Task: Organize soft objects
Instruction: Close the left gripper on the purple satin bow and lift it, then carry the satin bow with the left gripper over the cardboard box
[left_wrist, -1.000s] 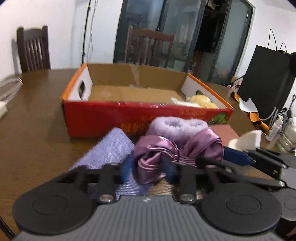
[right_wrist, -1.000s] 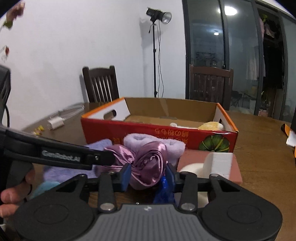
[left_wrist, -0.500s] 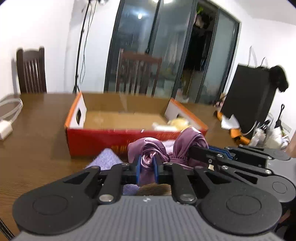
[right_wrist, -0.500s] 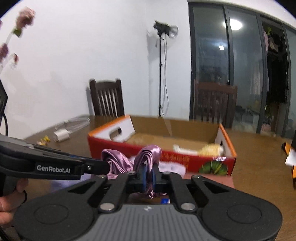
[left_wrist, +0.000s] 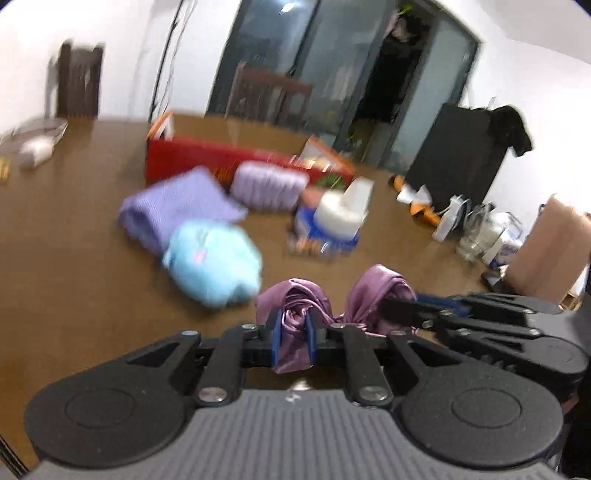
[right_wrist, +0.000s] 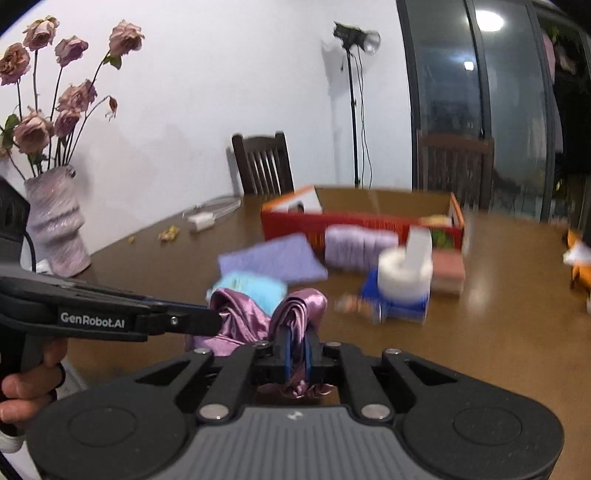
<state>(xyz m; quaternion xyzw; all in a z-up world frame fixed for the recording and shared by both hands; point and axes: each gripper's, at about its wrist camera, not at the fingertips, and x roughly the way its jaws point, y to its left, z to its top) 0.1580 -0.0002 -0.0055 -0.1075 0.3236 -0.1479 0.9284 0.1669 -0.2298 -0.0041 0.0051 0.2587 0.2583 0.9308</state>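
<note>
Both grippers are shut on one shiny purple satin cloth (left_wrist: 295, 306), held up above the table. My left gripper (left_wrist: 291, 332) pinches its left bunch. My right gripper (right_wrist: 295, 350) pinches the other bunch (right_wrist: 299, 306); it shows from the side in the left wrist view (left_wrist: 402, 306). On the table beyond lie a light blue plush (left_wrist: 214, 258), a lavender cloth (left_wrist: 173, 206) and a ribbed lilac roll (left_wrist: 267, 182). The red cardboard box (left_wrist: 207, 158) stands behind them.
A white tissue roll on a blue pack (left_wrist: 338, 218) sits right of the lilac roll, with a pink block (right_wrist: 448, 271) beside it. A vase of dried roses (right_wrist: 55, 221) stands at the left table edge. Clutter and a black bag (left_wrist: 458, 158) lie far right. Chairs stand behind the table.
Both grippers closed on the satin cloth, lifted it and pulled back from the box. The blue plush and lavender cloth are now uncovered on the table.
</note>
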